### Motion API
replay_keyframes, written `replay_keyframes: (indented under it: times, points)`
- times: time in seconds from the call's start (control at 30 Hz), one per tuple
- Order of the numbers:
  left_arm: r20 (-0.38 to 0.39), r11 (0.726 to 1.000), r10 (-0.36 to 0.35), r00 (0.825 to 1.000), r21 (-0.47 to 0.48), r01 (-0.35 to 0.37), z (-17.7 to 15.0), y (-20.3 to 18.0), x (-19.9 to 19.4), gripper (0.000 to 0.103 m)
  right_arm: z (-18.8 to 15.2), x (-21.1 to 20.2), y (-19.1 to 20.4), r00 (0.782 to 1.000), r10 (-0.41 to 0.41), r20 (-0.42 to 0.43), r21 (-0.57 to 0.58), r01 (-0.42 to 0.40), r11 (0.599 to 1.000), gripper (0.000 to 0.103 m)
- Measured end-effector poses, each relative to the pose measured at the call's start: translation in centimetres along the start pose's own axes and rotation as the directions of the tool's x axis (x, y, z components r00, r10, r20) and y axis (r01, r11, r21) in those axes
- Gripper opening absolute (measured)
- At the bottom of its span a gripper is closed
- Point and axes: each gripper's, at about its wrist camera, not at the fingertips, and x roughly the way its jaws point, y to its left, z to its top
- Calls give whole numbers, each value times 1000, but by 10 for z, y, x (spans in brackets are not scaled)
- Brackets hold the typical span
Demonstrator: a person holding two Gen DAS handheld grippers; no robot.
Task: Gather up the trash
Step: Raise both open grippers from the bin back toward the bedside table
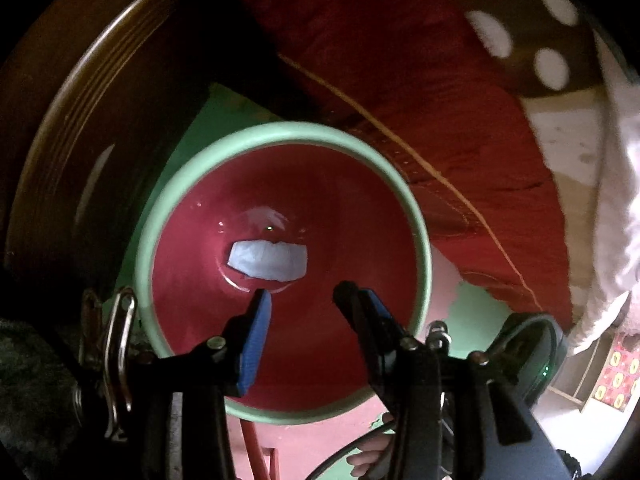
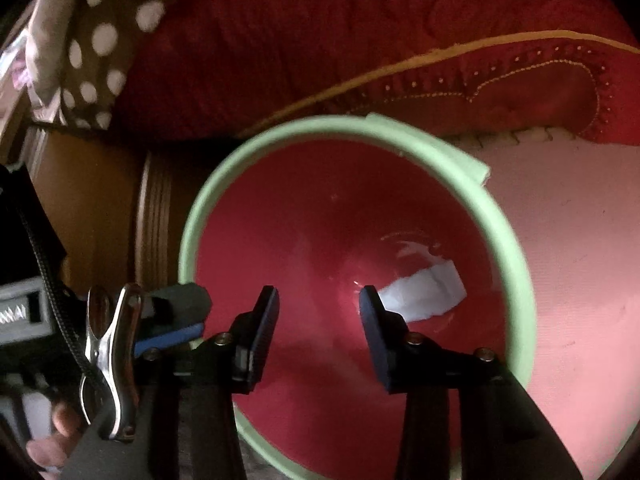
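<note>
a brown wooden furniture panel [image 1: 76, 168] is standing at the left, and just beside it a red bin with a pale green rim [image 1: 280, 130] is sitting on the floor below a hanging red embroidered cloth [image 1: 420, 80]. the left gripper [image 1: 304, 292] is hovering over the bin's mouth with its 2 jaws standing apart and gripping nothing, while 1 white scrap of paper [image 1: 267, 261] is lying flat on the bin's bottom. the right gripper [image 2: 319, 296] is also hanging over the bin with its jaws parted and empty, and a spotted brown fabric [image 1: 532, 28] is lying at the far right.
</note>
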Motion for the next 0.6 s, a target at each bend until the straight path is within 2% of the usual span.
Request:
replay_keyframes:
  times: [0.13, 0.27, 0.6]
  points:
    - [16, 999, -29, 999, 37, 28, -5, -8, -10, 45, -1, -9, 7, 999, -17, 31, 4, 17, 1000, 46]
    - [34, 997, -13, 999, 73, 11, -9, -14, -15, 45, -5, -13, 8, 999, -7, 50, 32, 6, 999, 48]
    - [44, 993, -38, 998, 111, 33, -11, -22, -18, 45, -17, -27, 9, 997, -30, 76, 39, 27, 999, 48]
